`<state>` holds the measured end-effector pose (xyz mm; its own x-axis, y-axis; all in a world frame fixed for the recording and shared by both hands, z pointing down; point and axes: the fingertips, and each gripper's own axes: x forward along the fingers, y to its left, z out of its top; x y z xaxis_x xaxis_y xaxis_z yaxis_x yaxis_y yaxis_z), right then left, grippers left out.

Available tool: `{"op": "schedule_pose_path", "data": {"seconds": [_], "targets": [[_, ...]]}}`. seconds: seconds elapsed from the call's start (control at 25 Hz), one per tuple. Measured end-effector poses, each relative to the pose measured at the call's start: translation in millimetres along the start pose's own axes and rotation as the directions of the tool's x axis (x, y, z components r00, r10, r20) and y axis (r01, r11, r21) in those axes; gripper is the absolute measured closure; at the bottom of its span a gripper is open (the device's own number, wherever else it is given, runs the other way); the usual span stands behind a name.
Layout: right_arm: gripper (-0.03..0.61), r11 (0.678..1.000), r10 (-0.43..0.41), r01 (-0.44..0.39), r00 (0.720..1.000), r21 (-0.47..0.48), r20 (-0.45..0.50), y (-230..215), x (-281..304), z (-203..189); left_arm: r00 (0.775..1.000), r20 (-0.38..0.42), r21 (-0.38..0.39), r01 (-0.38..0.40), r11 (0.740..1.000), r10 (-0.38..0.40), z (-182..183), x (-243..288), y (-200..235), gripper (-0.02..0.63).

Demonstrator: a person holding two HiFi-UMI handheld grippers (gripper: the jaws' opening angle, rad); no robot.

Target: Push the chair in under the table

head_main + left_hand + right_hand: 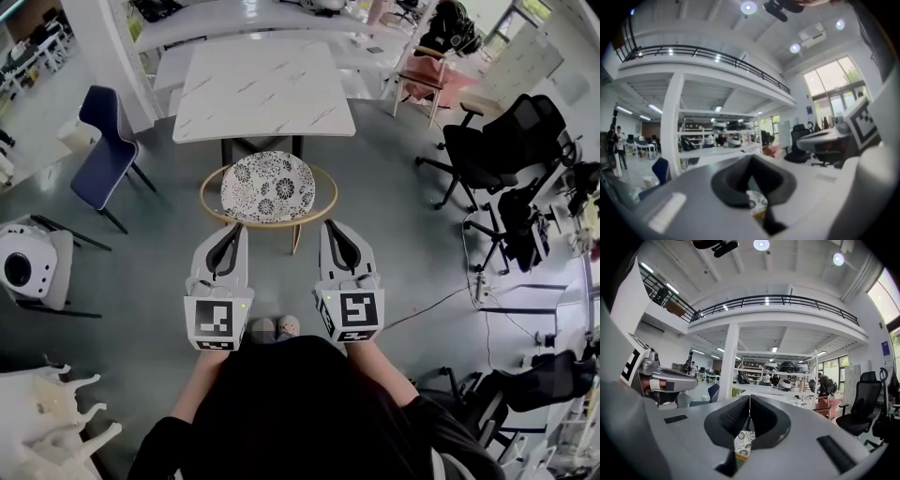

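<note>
Left gripper near floral, wood-rimmed round chair

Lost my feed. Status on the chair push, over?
Left gripper and right gripper shut, empty. Chair in front of table, seat not under. No obstacle seen between them.

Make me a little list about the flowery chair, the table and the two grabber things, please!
chair: round seat, black-and-white flowery cushion, wooden rim
chair's place: in front of the table, seat mostly out, not tucked under
table: white top with faint streaks
left gripper: shut, holding nothing, at the chair's near rim
right gripper: shut, holding nothing, level with the left one
touching the chair: cannot tell
nearby: blue chair on the left, black office chair on the right
</note>
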<state>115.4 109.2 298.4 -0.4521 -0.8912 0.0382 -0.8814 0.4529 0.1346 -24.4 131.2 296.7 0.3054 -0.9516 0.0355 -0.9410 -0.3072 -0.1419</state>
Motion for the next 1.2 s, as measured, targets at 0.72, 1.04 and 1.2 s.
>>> {"op": "schedule_pose_path", "data": {"seconds": [0.72,1.04,1.2], "targets": [[0.56,1.0,0.013,-0.013,0.998,0.004,0.06,9,-5,15,0.999,0.04,0.012,-0.006,1.0,0.006,13,-4,0,0.606],[0.56,1.0,0.025,-0.025,0.998,-0.005,0.062,14,-8,17,0.999,0.048,0.017,-0.007,1.0,0.006,13,-8,0,0.606],[0.56,1.0,0.03,-0.029,0.998,-0.006,0.062,16,-10,17,0.998,0.066,0.017,-0.006,1.0,0.005,14,-10,0,0.606]]}}
